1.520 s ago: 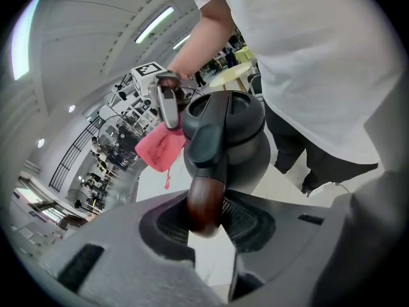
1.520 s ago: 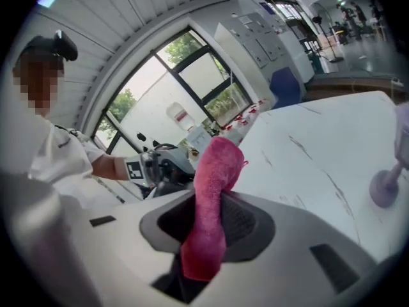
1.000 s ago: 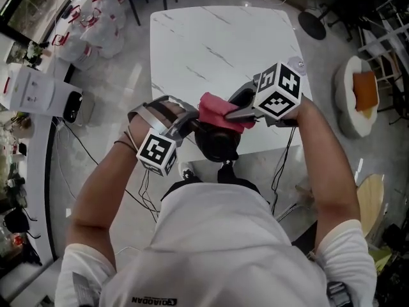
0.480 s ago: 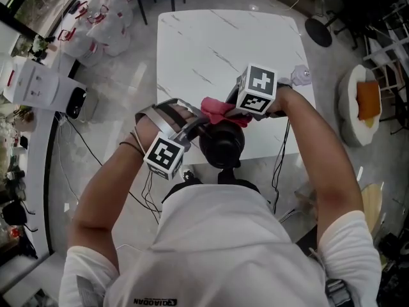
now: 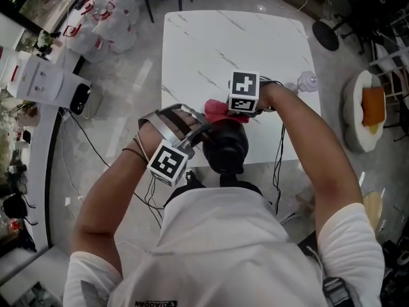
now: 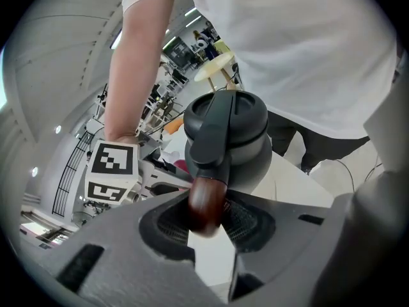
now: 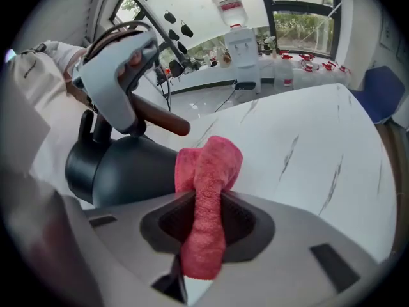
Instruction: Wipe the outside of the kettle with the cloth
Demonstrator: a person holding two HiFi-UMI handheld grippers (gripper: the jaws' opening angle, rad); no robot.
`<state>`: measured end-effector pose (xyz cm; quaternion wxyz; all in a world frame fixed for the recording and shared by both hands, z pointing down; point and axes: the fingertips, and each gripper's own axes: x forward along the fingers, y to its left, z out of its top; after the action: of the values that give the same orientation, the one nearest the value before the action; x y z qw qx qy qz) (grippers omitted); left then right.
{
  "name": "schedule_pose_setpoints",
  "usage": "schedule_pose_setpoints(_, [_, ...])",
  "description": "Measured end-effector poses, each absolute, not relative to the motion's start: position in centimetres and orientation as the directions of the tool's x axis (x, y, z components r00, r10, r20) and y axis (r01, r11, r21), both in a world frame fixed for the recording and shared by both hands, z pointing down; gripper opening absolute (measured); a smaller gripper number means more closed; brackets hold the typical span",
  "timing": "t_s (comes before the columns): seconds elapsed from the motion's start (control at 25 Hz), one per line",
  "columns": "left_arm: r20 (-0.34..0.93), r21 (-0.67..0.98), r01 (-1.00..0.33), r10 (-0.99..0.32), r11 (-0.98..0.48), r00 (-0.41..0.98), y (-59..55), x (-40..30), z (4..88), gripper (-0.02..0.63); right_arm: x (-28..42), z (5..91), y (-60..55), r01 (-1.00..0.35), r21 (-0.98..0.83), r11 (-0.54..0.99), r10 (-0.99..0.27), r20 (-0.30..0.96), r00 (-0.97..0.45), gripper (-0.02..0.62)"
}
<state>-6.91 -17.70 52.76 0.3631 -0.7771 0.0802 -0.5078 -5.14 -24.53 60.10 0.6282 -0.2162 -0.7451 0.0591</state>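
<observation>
We have the dark grey, rounded kettle (image 5: 227, 151) standing upright at the near edge of the white marble-patterned table (image 5: 236, 50), so its long axis runs vertical. Our left gripper (image 6: 208, 219) is clamped on its brown wooden handle (image 6: 206, 203), which sticks out toward the near left. We judge that stiff bar the sensible hold, since the smooth body looks slippery and probably weighty. Our right gripper (image 7: 201, 226) pinches the soft pink terry cloth (image 7: 208, 171), whose free fold seems to touch the kettle's far side. It should mould easily to the curve. We cannot pick out the spout.
</observation>
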Motion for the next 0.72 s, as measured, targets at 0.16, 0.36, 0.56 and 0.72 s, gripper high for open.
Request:
schedule_pose_setpoints(0.16, [0.735,-0.64,0.238,-0.491,-0.731,0.468,-17.5,-6.6,52.6,0.114,-5.5,61.5,-25.2,0.289,-0.336,0.897,0.37,0.927,-0.069,0.103])
schedule_pose_setpoints(0.36, [0.761,-0.596,0.219,-0.456,-0.772,0.462,-16.8,-6.6,53.0,0.114,-6.0,63.4,-26.0,0.298,-0.323,0.898,0.352,0.935,-0.047,0.103])
schedule_pose_setpoints(0.56, [0.774,-0.569,0.203,-0.436,-0.797,0.46,-16.5,-7.1,53.3,0.114,-6.3,65.8,-27.1,0.268,-0.285,0.92,0.31,0.949,-0.051,0.103])
schedule_pose_setpoints(0.72, [0.743,-0.621,0.189,-0.495,-0.76,0.45,-18.1,-7.6,53.1,0.114,-6.3,67.4,-28.0,0.175,-0.258,0.95,0.283,0.95,-0.136,0.104])
